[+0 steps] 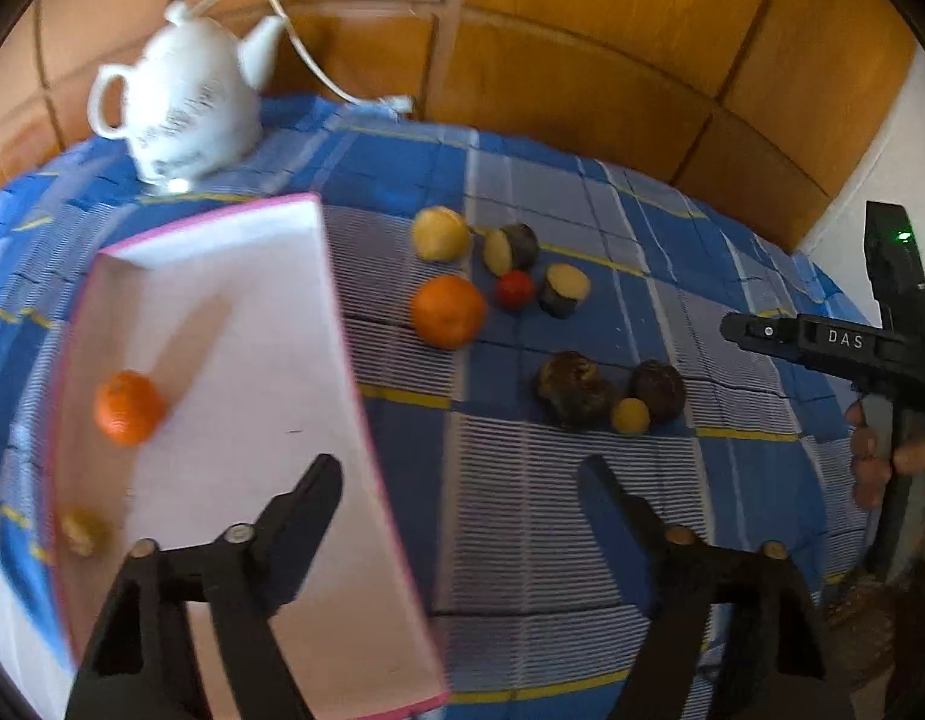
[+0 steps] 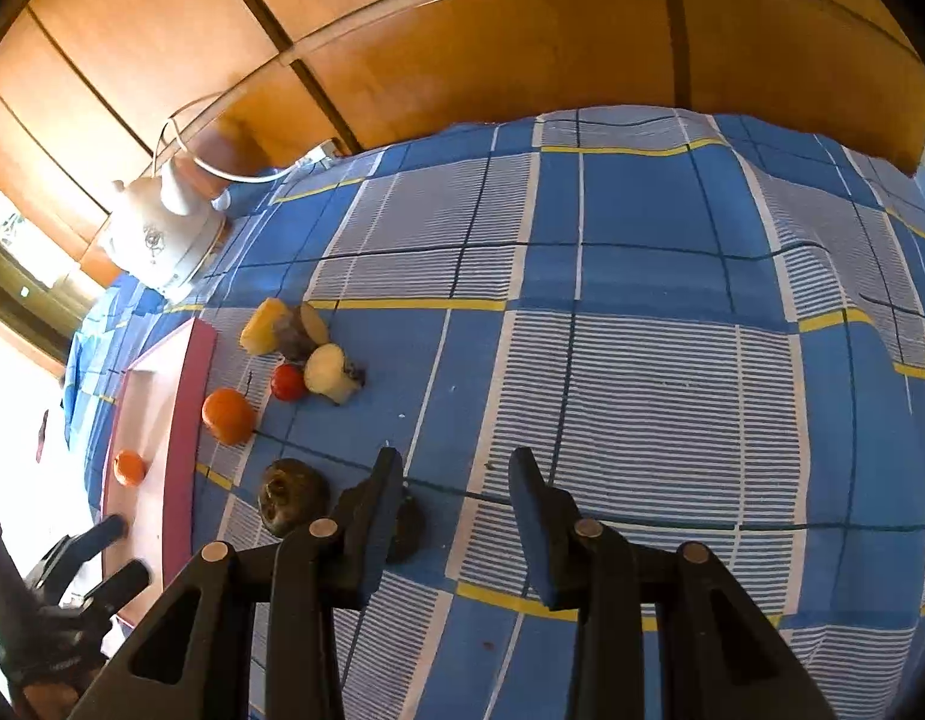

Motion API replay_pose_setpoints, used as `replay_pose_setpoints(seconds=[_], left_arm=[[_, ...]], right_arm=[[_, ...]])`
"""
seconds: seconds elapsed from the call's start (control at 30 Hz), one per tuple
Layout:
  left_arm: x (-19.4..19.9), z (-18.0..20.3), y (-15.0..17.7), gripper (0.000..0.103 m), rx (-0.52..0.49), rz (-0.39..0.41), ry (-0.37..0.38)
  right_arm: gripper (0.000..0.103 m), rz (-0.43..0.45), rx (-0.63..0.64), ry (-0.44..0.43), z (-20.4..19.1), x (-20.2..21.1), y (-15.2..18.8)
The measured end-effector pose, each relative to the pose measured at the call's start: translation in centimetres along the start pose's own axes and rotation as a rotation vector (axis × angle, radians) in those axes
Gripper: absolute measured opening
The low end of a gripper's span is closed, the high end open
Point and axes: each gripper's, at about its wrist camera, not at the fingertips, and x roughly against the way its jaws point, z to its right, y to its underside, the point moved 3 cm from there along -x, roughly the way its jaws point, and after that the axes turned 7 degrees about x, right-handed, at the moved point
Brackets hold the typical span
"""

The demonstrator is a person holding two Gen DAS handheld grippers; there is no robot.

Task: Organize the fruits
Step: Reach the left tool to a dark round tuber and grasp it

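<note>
My left gripper (image 1: pixel 462 468) tilts down over the near right edge of the pink-rimmed tray (image 1: pixel 366 420), jaws apart and empty. My right gripper (image 2: pixel 456 468), low centre, stands narrowly parted, gripping nothing. The tray holds a small orange (image 1: pixel 128 407) at left and a blurred yellowish piece (image 1: pixel 84 531) lower left. A bigger orange (image 1: pixel 447 310) and the remaining fruits lie on the checked cloth (image 1: pixel 582 510), mid-frame.

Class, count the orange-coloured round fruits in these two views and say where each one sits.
2. One orange fruit lies inside the pink-rimmed tray; the other orange fruit sits on the checked cloth beside the tray. None seems hidden.
</note>
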Motion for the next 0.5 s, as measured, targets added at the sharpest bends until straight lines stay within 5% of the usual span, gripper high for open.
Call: replay_pose_setpoints(seconds=[0.5], left_arm=[[-6.1, 5.8, -2.9, 0.063, -0.058, -0.084, 0.034]], right_arm=[[0.037, 0.010, -0.034, -0.042, 0.0, 0.5, -0.4]])
